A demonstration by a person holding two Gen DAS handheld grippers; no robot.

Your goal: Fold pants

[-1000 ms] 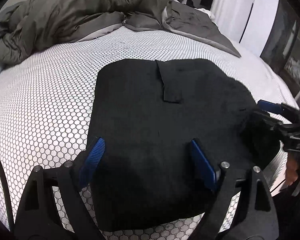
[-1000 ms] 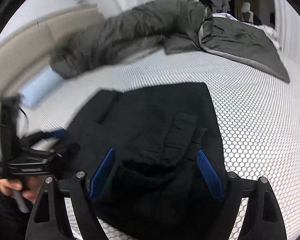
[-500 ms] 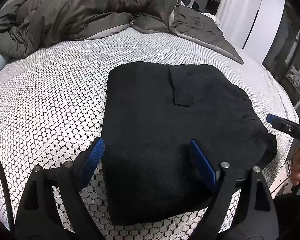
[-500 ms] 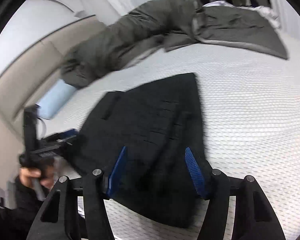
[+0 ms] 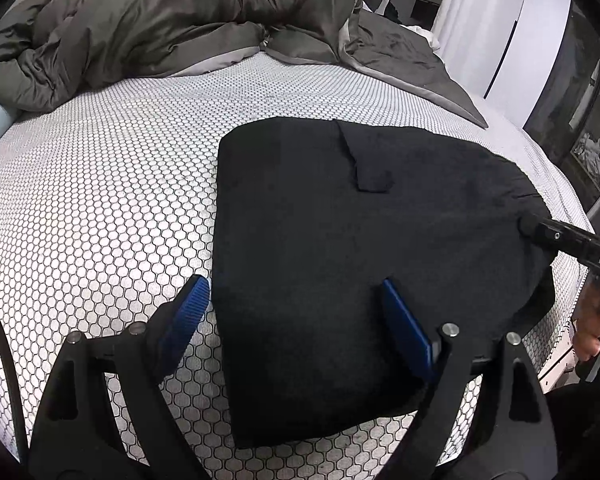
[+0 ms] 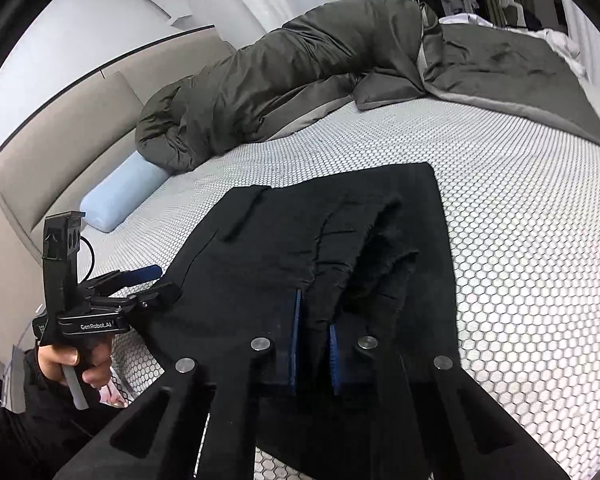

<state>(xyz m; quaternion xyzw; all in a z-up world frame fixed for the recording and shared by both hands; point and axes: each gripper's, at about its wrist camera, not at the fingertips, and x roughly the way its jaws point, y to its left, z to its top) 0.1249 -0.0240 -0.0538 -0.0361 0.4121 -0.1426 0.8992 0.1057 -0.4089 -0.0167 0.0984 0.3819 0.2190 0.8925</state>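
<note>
Pants [image 5: 340, 260] lie folded on the mattress [image 5: 100, 200], near its front edge. Duvet [image 5: 160, 28] is bunched behind them along the far side, a pillow [image 6: 120, 196] left of it by the headboard [image 6: 60, 140].

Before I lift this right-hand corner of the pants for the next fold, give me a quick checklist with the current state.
1. right gripper shut on the black pants: ok, a pinch of fabric sits between the pads.
2. left gripper gripping the near edge: not ok, jaws open over the cloth.
3. Pants flat on the honeycomb bedsheet: ok.
4. grey duvet apart from the pants: ok.
5. All layers caught in the pinch: cannot tell.
</note>
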